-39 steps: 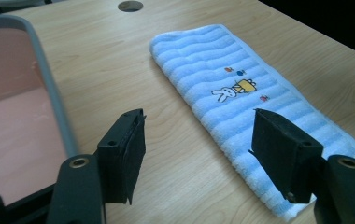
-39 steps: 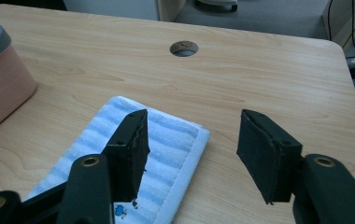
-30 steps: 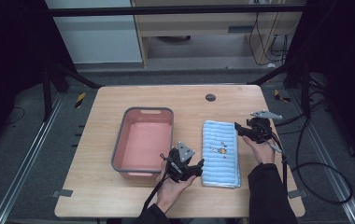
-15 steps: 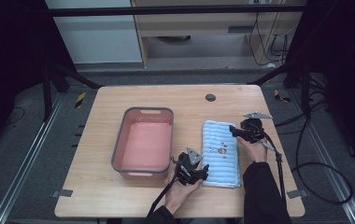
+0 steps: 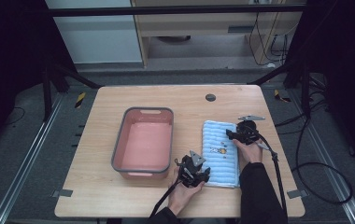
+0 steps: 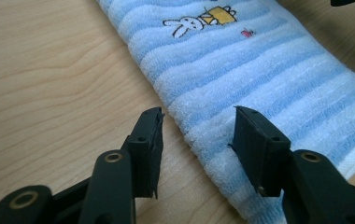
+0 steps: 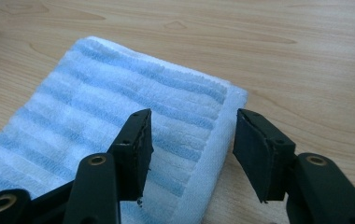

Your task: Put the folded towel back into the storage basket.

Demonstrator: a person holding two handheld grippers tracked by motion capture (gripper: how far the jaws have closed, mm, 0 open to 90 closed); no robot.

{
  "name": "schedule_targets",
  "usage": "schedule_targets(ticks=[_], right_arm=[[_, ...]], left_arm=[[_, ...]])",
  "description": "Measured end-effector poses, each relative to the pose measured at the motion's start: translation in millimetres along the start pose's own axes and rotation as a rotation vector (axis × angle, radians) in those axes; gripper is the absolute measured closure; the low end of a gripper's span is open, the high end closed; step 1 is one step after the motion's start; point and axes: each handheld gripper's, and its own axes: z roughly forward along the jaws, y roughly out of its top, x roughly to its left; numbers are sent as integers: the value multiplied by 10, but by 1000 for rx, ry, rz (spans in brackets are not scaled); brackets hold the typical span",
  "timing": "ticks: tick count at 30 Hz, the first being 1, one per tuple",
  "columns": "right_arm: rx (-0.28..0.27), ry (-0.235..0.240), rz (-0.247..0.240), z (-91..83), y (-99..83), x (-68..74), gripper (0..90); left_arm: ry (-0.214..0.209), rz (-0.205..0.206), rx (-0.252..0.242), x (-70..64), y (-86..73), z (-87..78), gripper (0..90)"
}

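A folded light-blue striped towel (image 5: 220,153) with a small rabbit picture lies flat on the wooden table, right of a pink tub. My left gripper (image 5: 199,175) is low at the towel's near left edge, open, its jaws straddling that folded edge (image 6: 199,128). At the towel's far right corner my right gripper (image 5: 231,135) is open too, one jaw over the cloth and the other over bare wood, with the white-hemmed corner (image 7: 222,116) between them. Nothing is pinched in either one.
A pink tub with a grey rim (image 5: 119,147) stands empty left of the towel. The table (image 5: 119,100) has a small dark hole (image 5: 210,97) near its far edge. Cables trail off the right side.
Both grippers have closed in on the towel: the left slid right to its near left edge, the right moved left and down to its far right corner.
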Motion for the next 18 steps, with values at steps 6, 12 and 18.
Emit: schedule_targets(ticks=[6, 12, 18], right_arm=[[21, 6, 6, 42, -47, -14, 509], [29, 25, 22, 60, -73, -17, 591], [24, 49, 22, 60, -82, 7, 738]], left_arm=[[-14, -11, 8, -7, -5, 27, 604], [-31, -13, 10, -34, -8, 33, 687], [-51, -37, 17, -23, -1, 37, 772]])
